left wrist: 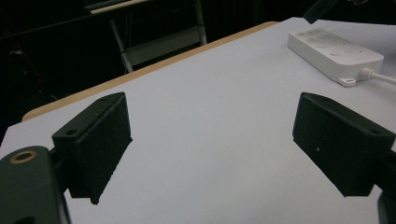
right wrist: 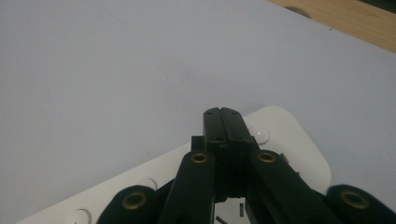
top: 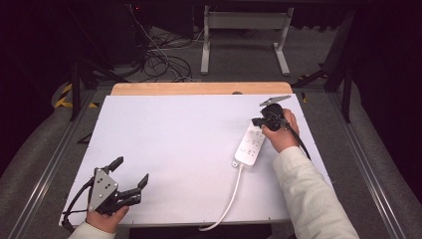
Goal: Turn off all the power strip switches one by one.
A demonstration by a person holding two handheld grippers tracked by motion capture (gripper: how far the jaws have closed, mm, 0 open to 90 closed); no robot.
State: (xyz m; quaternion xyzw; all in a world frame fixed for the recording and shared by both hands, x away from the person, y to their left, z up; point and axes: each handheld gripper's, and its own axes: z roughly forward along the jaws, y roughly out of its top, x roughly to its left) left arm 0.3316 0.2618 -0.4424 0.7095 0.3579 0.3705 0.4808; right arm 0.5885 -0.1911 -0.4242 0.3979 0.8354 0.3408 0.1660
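my right gripper (top: 261,121) has its jaws pressed together with nothing between them; in the right gripper view the closed tips (right wrist: 224,122) sit over the far end of the power strip (right wrist: 299,154), just beside one of its round buttons (right wrist: 259,134), and i cannot tell whether they touch the casing. from the high view, the right hand (top: 281,130) holds that gripper over the strip's far end, and a pale sleeve (top: 308,194) runs back to the bottom edge. the power strip (top: 250,144) is white and lies flat on the right side of the table (top: 174,139), with its cord (top: 230,196) trailing off the near edge. well apart from it, at the near left corner, my left gripper (top: 130,183) rests low with its jaws standing wide apart and nothing between them, the grey plate (top: 102,188) on top and the left hand (top: 107,219) below it. in the left gripper view both pads (left wrist: 100,142) hang over bare white tabletop, with the strip (left wrist: 334,53) in the far right corner. a strip of wood (top: 199,88) edges the table's far side.
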